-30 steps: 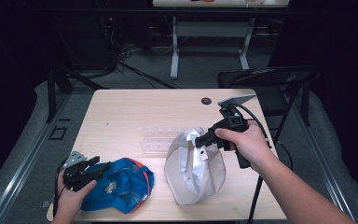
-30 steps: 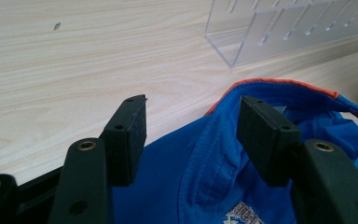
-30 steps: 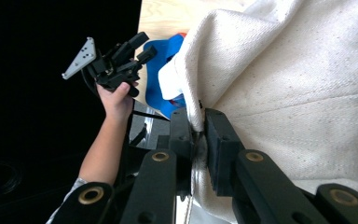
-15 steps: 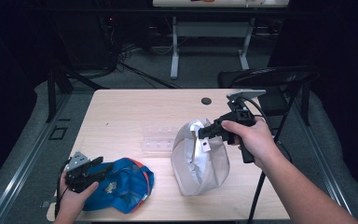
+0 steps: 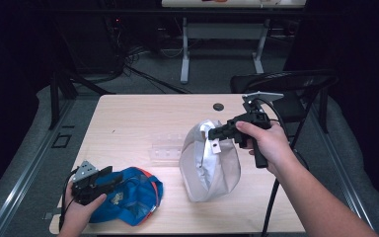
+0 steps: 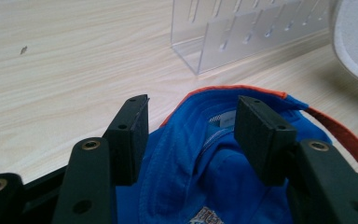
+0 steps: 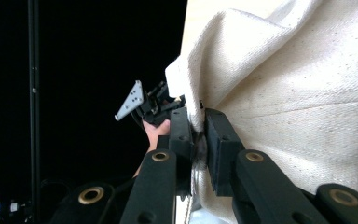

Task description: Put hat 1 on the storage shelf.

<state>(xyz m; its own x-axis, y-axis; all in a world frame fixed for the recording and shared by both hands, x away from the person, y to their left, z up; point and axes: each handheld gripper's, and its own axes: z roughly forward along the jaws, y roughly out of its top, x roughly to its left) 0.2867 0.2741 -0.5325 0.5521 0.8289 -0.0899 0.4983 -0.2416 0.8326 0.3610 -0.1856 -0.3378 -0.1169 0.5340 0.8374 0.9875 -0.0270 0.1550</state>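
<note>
A blue cap (image 5: 133,195) with an orange trim lies at the table's near left corner. My left gripper (image 5: 109,178) is held low over it, open. In the left gripper view its jaws stand wide on either side of the blue cap's (image 6: 200,163) inner band, and the pads do not press on it. A white cloth cap (image 5: 209,165) hangs at the table's middle right, its lower end at the tabletop. My right gripper (image 5: 213,132) is shut on its upper rim. The right gripper (image 7: 198,135) pinches the white cap (image 7: 298,93) by its folded edge.
A clear plastic rack (image 5: 168,148) lies on the wooden table (image 5: 128,118) between the two caps. It also stands just beyond the blue cap as the clear rack (image 6: 242,37). A small dark disc (image 5: 218,106) sits near the far edge. A black folding chair (image 5: 286,81) stands at the right.
My right gripper has risen a little with the white cap, which now hangs more upright. The left hand has barely shifted over the blue cap.
</note>
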